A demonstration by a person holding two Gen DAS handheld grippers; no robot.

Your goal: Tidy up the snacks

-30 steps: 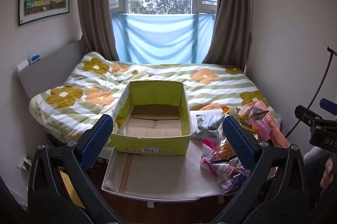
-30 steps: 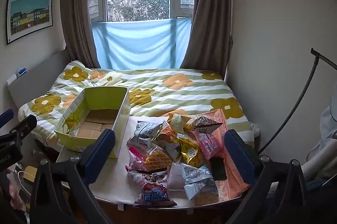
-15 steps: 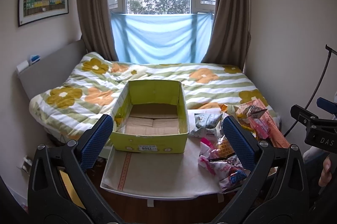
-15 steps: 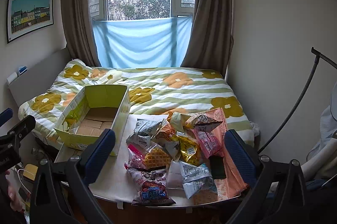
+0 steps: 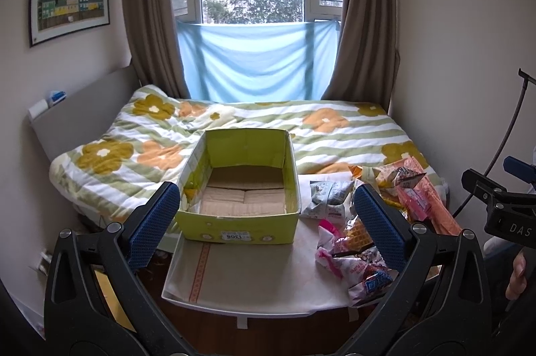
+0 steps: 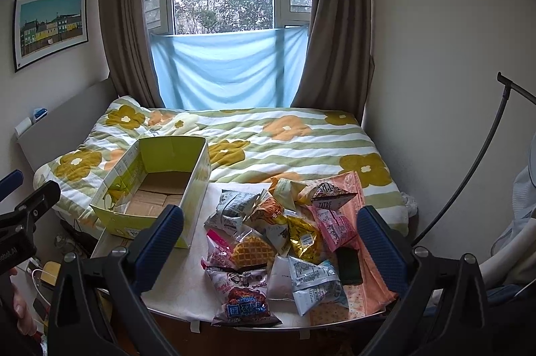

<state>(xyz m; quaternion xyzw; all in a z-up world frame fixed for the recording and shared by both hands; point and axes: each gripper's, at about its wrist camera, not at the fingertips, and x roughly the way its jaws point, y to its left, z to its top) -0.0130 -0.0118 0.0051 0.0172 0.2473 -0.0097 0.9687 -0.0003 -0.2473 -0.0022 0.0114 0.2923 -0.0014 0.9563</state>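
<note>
An open yellow-green box [image 5: 239, 218] stands on the left of a small white table [image 5: 254, 275]; its floor is bare cardboard. It also shows in the right wrist view [image 6: 154, 188]. A pile of snack packets [image 6: 278, 238] lies on the table's right half, also seen from the left wrist [image 5: 355, 235]. A waffle packet [image 6: 249, 250] and a dark packet [image 6: 246, 295] lie at the front. My left gripper [image 5: 266, 228] is open and empty, back from the table before the box. My right gripper [image 6: 269, 240] is open and empty, back from the pile.
A bed with a flowered striped quilt [image 5: 301, 131] fills the room behind the table. A grey headboard [image 5: 80, 111] stands at left. A curved black rod [image 6: 469, 175] leans at the right wall. A phone-like dark object [image 6: 348, 265] lies among the snacks.
Both views have shifted slightly; the table and box sit a little higher and farther in the left wrist view. Both grippers stay open and empty.
</note>
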